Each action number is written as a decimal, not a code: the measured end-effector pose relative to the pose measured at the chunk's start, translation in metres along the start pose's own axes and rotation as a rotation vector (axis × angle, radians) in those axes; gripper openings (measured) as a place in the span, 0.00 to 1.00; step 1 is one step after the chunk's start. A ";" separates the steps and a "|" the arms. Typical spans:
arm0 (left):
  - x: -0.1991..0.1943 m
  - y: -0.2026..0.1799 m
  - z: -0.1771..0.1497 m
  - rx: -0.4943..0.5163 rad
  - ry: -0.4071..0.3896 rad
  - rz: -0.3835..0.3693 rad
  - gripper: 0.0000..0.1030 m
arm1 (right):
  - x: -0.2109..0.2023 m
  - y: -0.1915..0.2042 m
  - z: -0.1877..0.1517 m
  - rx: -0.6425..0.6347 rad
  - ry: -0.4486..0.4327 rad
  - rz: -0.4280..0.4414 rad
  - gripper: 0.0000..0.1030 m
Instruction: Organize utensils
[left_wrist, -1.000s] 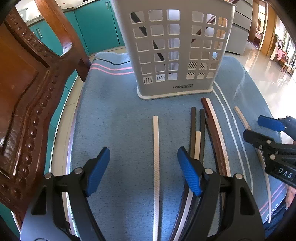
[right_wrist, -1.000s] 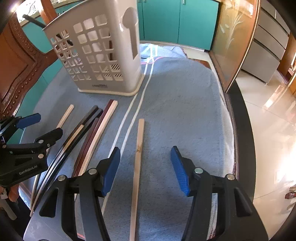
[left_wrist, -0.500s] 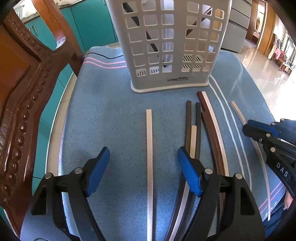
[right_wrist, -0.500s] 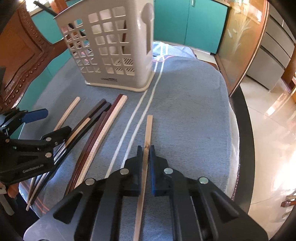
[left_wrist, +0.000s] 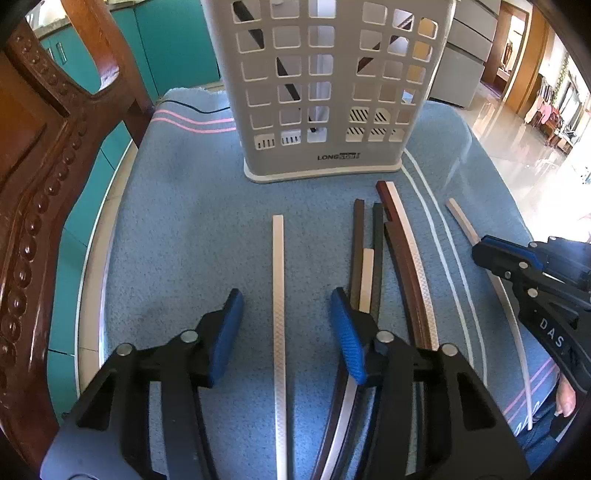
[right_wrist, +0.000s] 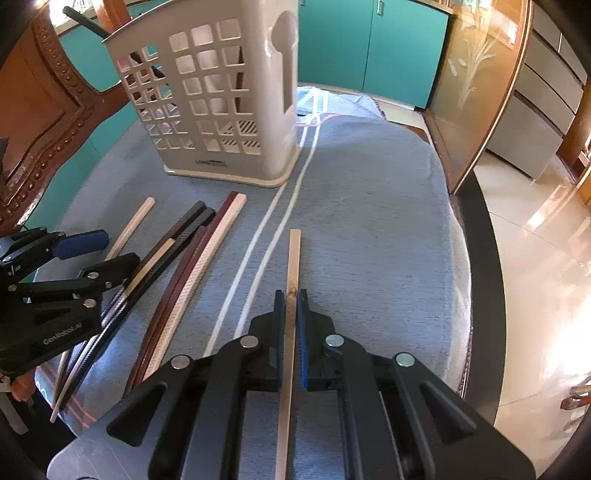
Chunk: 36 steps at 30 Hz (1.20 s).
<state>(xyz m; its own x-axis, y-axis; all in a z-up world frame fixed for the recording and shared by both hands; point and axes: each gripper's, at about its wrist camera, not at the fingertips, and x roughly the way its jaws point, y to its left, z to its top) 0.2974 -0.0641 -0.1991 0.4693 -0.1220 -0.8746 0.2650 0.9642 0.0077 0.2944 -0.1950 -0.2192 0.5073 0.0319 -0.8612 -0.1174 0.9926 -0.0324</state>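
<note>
The counter (right_wrist: 388, 206), draped in a blue cloth, carries a tall grey perforated utensil basket (left_wrist: 325, 88) standing upright at its far side, with a dark stick or two already leaning inside it. Before the basket lies a loose bundle of dark, brown and pale chopsticks (left_wrist: 388, 254), side by side and partly overlapping. To the bundle's left, well apart from it, a single white chopstick (left_wrist: 278, 295) lies pointing at the basket, and the left claw (left_wrist: 286, 332) hangs over it with its blue pads spread wide to either side, touching nothing that I can see. The right claw (right_wrist: 291, 325) is pinched tight on a pale wooden chopstick (right_wrist: 293, 258), which seems to rest flat on the cloth. So the pick-up looks made; the next move, I judge, calls for lifting that stick, tipping it upright and lowering it through the basket's open top.
</note>
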 end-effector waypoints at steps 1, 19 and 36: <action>0.000 0.001 0.000 -0.002 0.001 0.001 0.46 | 0.001 -0.001 0.000 0.004 0.003 -0.001 0.07; 0.001 0.046 0.011 -0.122 0.006 -0.043 0.41 | 0.003 -0.012 0.007 0.052 -0.001 -0.004 0.22; 0.013 0.026 0.015 -0.082 0.011 0.017 0.42 | 0.010 -0.005 0.009 0.034 0.013 -0.018 0.29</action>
<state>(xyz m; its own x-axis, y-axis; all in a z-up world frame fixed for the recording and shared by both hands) 0.3231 -0.0447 -0.2029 0.4637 -0.1038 -0.8799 0.1874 0.9821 -0.0170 0.3083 -0.1985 -0.2231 0.4981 0.0126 -0.8670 -0.0794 0.9964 -0.0312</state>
